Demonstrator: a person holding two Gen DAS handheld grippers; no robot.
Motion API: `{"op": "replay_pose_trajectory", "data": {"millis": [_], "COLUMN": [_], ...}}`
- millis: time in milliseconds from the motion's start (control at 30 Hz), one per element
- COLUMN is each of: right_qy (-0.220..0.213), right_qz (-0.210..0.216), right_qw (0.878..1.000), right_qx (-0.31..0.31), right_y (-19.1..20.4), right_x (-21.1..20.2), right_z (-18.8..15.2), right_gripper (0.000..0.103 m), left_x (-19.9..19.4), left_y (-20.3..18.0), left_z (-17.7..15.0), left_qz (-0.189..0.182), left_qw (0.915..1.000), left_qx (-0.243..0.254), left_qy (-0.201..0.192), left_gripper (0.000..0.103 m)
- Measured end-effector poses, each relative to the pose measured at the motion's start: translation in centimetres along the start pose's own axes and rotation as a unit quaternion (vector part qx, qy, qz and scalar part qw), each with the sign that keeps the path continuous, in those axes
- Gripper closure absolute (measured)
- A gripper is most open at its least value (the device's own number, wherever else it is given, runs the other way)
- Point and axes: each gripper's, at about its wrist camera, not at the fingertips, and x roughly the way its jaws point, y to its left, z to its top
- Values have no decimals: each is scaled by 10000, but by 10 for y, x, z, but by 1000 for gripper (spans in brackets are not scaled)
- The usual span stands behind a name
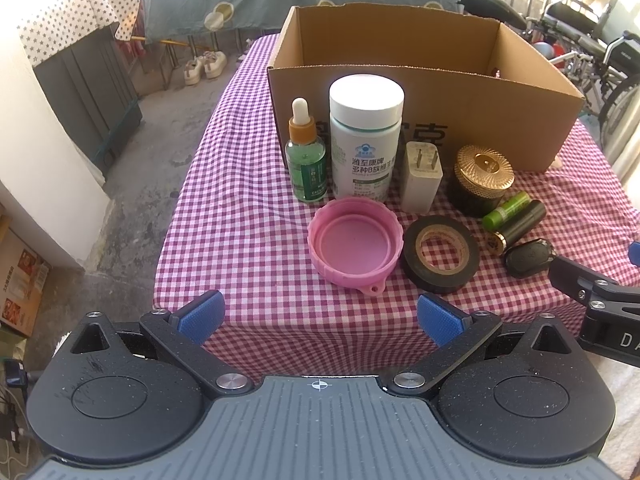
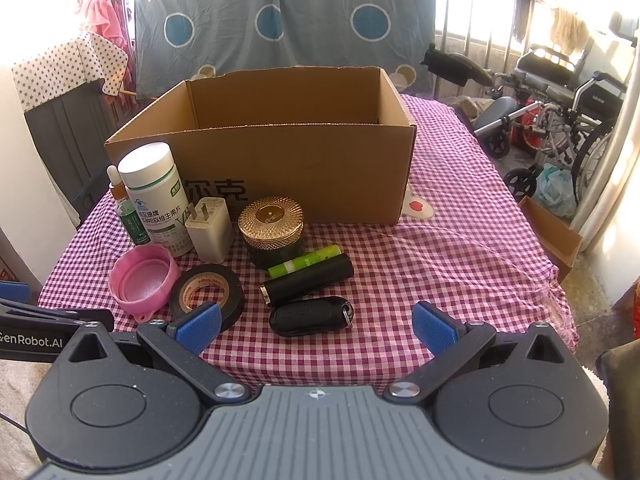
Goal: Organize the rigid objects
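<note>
Nothing packed yet: both jaws wide apart, empty, short of clutter; next, closing on car key [image 2: 310, 315], then cardboard box [image 2: 304, 168].

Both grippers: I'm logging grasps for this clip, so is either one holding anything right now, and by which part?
Nothing is held. The left gripper and the right gripper both have their jaws wide open over the table's near edge, with only checked cloth between them.
</note>
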Motion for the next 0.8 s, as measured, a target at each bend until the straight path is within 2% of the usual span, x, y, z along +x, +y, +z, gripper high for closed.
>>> {"op": "replay_pose_trajectory", "data": {"millis": [633,800], "right_qy": [61,95], "right_qz": [-40,-102], "right_qw": [9999,9996], "right_qx": [149,230], "right_y": [-11,-20], "right_x": [10,14], "right_z": [5,1], "right_gripper": [0,0], "left_x": [8,12], "left_y": [-3,-9], "left_z": [7,9], "left_qz": [-1,-138], "left_qw": [10000,9998], "left_qx": [59,159], "left_qy": [75,28], "left_gripper": [0,0]}}
